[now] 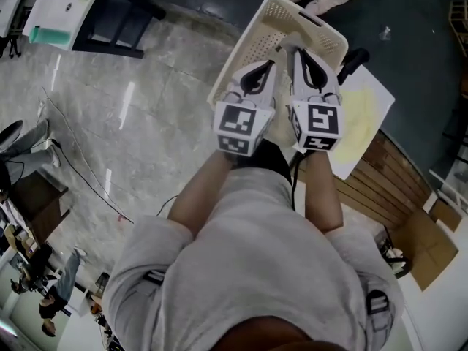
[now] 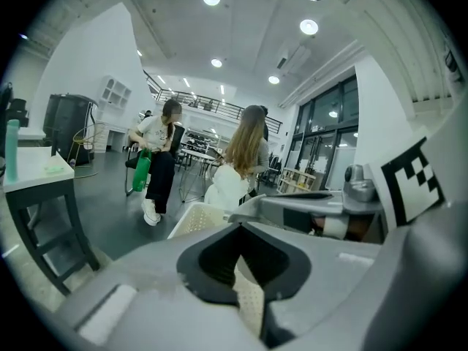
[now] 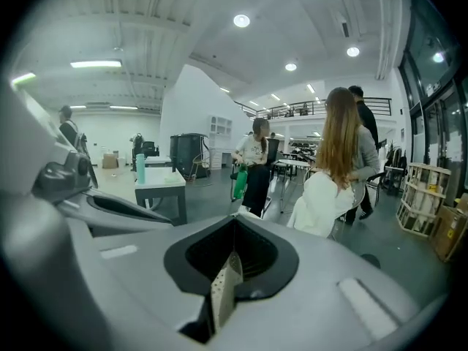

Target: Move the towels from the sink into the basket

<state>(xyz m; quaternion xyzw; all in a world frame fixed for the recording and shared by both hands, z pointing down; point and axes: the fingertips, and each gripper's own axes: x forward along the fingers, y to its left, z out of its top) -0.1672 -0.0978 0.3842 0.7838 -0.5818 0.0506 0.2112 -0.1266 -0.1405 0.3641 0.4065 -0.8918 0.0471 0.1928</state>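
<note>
Left tool [image 1: 272,61] beside right tool [image 1: 297,54], on basket [image 1: 322,26] rim.

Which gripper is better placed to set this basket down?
Neither: left gripper and right gripper are both shut on the basket at its near rim, side by side; lowering it probably takes both.

An open-plan lab or office hall, shown by mezzanine railing [image 2: 197,103], work tables [image 3: 157,176] and glazed wall [image 2: 333,119].

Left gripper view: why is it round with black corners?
Left gripper view: the wide-angle lens bends the room into a circle, leaving dark corners. Right gripper view: same, and ceiling lights glare white. Head view: shiny floor shows light streaks.
</note>
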